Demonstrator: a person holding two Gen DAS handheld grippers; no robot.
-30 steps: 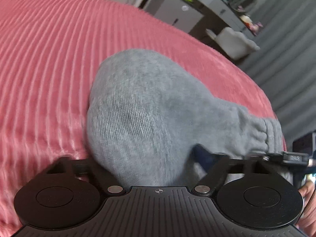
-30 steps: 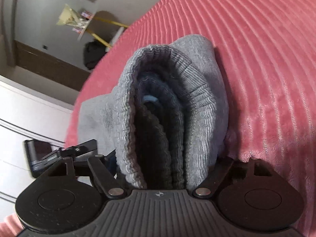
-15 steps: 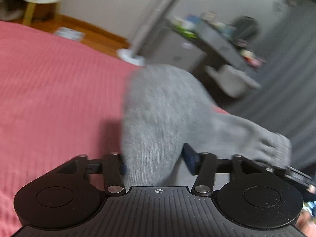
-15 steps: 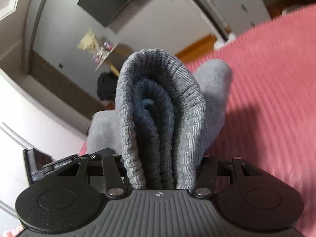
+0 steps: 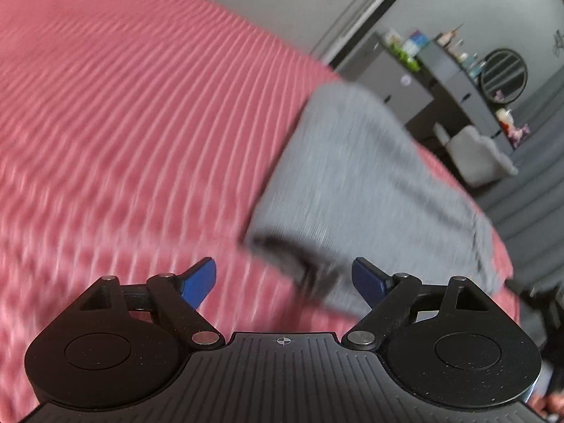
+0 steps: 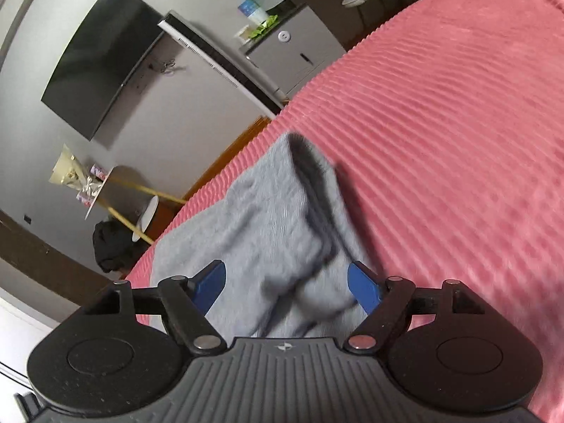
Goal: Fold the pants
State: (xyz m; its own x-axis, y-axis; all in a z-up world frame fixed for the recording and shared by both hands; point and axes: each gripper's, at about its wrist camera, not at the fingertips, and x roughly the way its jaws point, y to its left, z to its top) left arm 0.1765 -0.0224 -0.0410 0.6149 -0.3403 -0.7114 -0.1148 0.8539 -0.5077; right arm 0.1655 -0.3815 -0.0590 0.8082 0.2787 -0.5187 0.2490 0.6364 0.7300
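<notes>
The grey knit pants [image 5: 370,190] lie folded into a thick bundle on the pink ribbed bedspread [image 5: 123,123], close to the edge of the bed that faces the grey cabinet [image 6: 296,53] and the dark dresser with a round mirror [image 5: 458,81]. Both views are motion-blurred, so fine detail of the fabric is hard to read.

The left gripper [image 5: 283,278] has just been opening — its blue-padded fingers [image 5: 199,280] now stand wide apart, and the pads press on nothing. The near corner of the pants lies ahead of the gap, toward the right-hand finger; whether that finger brushes the cloth cannot be told through the blur. The other finger is over bare bedspread.

The right gripper [image 6: 287,283] has likewise just been opening. Its blue fingers [image 6: 363,289] are spread, and the bunched end of the pants [image 6: 282,229] lies loosely in the gap between them, with a dark fold line running away from the gripper. The cloth sits slack on the bedspread rather than pinched — neither pad visibly squeezes it.

Beyond the pants in the right wrist view, a black wall-mounted screen [image 6: 98,60] hangs on the grey wall, and a small round table with gold legs [image 6: 116,197] stands on the floor below it.
</notes>
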